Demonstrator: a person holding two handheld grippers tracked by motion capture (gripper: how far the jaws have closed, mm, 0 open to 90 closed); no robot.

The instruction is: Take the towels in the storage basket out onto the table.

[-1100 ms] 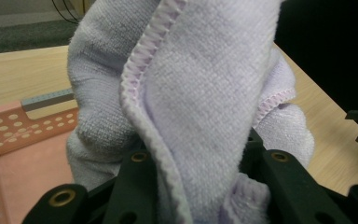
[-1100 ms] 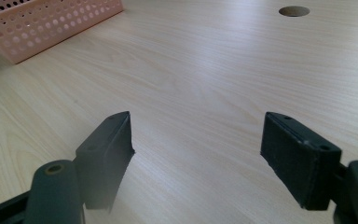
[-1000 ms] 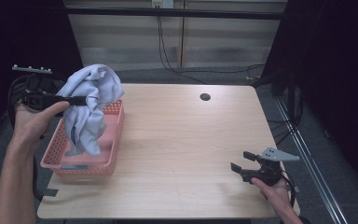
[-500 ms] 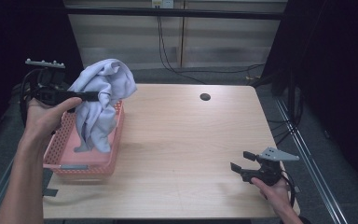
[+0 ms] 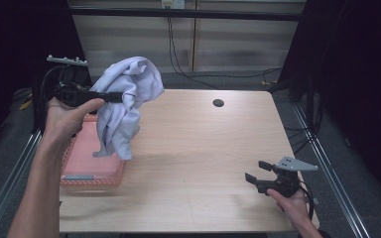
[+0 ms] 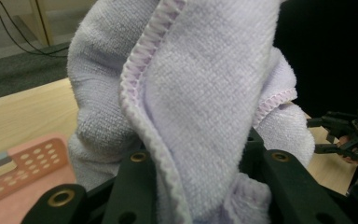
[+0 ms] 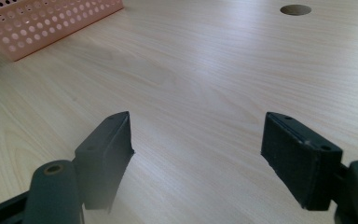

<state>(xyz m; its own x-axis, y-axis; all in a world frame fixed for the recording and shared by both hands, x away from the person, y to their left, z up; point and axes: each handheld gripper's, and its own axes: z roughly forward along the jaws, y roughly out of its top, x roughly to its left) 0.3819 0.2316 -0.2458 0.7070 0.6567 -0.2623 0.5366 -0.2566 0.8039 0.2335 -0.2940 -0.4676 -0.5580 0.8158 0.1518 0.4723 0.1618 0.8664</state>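
A pale lilac towel (image 5: pixel 126 101) hangs in the air over the right edge of the pink basket (image 5: pixel 87 158), and my left gripper (image 5: pixel 116 95) is shut on its upper part. In the left gripper view the towel (image 6: pixel 200 107) bulges up between the black jaws and hides their tips. My right gripper (image 5: pixel 259 171) rests low near the table's front right corner, open, with nothing between its jaws (image 7: pixel 198 149). The wooden table (image 5: pixel 198 144) lies under both.
A round cable hole (image 5: pixel 218 103) sits at the table's back, also seen in the right gripper view as a dark hole (image 7: pixel 295 9). The pink perforated basket (image 7: pixel 46 21) stands at the table's left side. Metal rails run along both sides of the table.
My left gripper has lifted the towel higher and carried it to the right, from over the basket toward the table's middle. The right gripper has stayed still.
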